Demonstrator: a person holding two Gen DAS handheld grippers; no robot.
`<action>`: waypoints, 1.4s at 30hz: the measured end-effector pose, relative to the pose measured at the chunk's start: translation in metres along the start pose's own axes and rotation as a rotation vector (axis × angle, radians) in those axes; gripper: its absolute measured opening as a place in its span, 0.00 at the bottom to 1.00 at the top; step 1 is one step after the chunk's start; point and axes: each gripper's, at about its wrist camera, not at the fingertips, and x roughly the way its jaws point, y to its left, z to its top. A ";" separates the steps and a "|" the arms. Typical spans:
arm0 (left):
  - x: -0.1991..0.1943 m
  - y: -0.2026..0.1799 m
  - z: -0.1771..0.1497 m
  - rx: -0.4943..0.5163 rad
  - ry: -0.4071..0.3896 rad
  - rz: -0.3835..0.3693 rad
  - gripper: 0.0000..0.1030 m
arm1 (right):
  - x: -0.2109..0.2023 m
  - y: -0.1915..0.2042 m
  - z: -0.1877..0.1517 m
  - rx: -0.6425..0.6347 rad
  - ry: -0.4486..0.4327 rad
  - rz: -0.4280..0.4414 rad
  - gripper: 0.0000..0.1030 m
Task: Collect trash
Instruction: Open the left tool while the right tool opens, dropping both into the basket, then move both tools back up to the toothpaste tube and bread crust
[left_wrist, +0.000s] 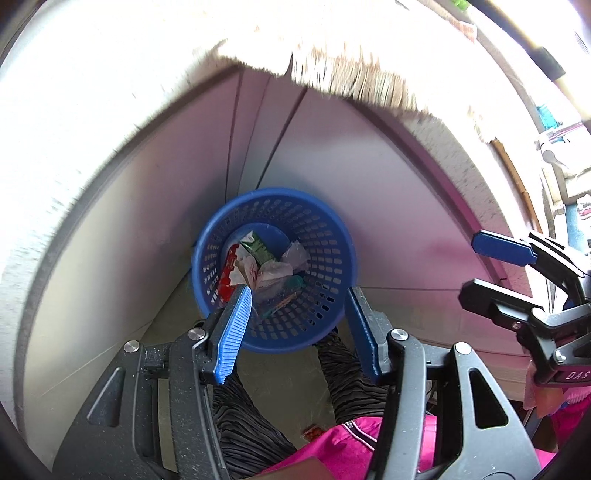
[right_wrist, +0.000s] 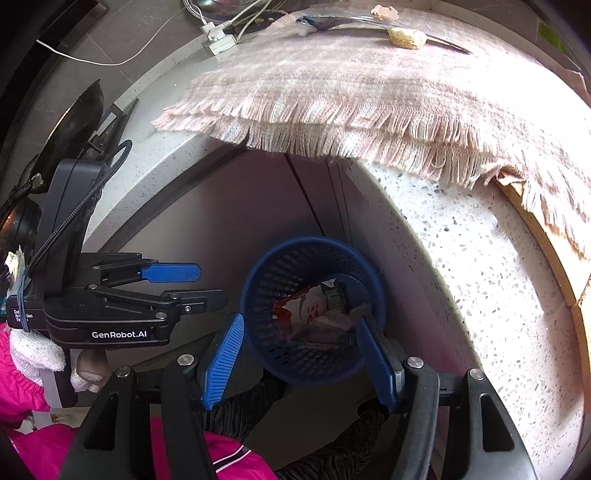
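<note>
Left wrist view: blue basket (left_wrist: 273, 269) straight below and ahead of the left hand-held gripper (left_wrist: 299, 332), on the floor against the cabinet, mouth up, wrappers and a green carton (left_wrist: 258, 251) inside; jaws spread wide, holding nothing, pointed steeply down. Right hand-held gripper (left_wrist: 480, 266) off to the right, higher, also spread. Right wrist view: same basket (right_wrist: 314, 310) directly under the right hand-held gripper (right_wrist: 299, 358), jaws apart and empty. On the counter (right_wrist: 461, 240) above, fringed cloth (right_wrist: 351, 96) carrying a crumpled scrap (right_wrist: 406, 37), probably next, nearer the right side.
</note>
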 end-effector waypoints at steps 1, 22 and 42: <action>-0.005 0.000 0.001 -0.003 -0.010 0.000 0.52 | -0.006 0.001 0.001 -0.002 -0.010 0.008 0.64; -0.067 -0.021 0.095 -0.104 -0.239 -0.039 0.52 | -0.111 -0.075 0.094 -0.013 -0.270 -0.037 0.64; -0.061 -0.002 0.227 -0.323 -0.353 -0.163 0.44 | -0.050 -0.121 0.193 -0.016 -0.228 0.011 0.64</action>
